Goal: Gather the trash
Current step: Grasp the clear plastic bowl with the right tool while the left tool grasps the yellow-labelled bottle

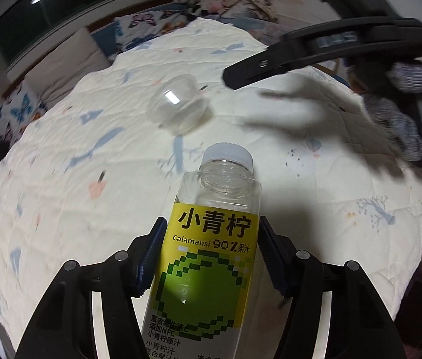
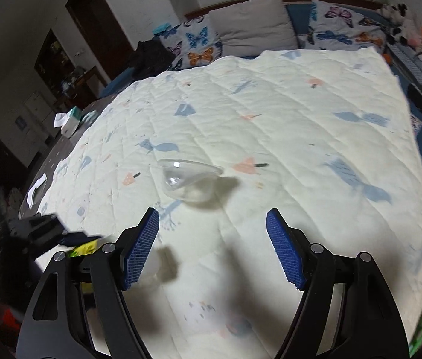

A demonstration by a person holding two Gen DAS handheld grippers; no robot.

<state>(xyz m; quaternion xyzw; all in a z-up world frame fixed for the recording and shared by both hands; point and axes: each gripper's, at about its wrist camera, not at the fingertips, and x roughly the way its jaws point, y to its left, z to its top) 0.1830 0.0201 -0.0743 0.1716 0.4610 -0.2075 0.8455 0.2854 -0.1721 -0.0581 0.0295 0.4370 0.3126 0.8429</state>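
Left gripper (image 1: 211, 254): bottom centre of the left wrist view, pinching a bottle (image 1: 208, 254) between its two blue pads (image 1: 151, 257); both pads press against the yellow label, one on each side.

Bottle: clear plastic, looks empty, white cap (image 1: 229, 156) on. It runs from the bottom edge of the frame up to the centre, cap end pointing away from the gripper, held over the quilt (image 1: 61, 197).

Cup (image 1: 180, 105): small clear plastic cup, lying tipped on the quilt just above and left of the bottle's cap in the left wrist view, apart from the bottle. In the right wrist view the cup (image 2: 190, 179) sits at frame centre, ahead of the right gripper's fingertips and a little left of the midline, not touching either finger.

Right gripper (image 2: 212, 233): bottom centre of its own view, fingers (image 2: 142, 248) spread wide with only quilt between them, holding nothing. In the left wrist view the right gripper (image 1: 324, 51) shows as a dark blurred shape at upper right, above and right of the cup.

Left gripper from the right wrist view: dark blur at lower left (image 2: 43, 230), with a scrap of yellow label beside it; grip cannot be judged from here.

Quilt: cream, quilted, pale blue and pink prints, covers most of both frames (image 2: 300, 119).

Pillows (image 2: 199, 45): butterfly print, upper centre of the right wrist view, beyond the quilt's far edge.

Tissue box (image 2: 71, 121): left edge of the right wrist view, off the quilt.
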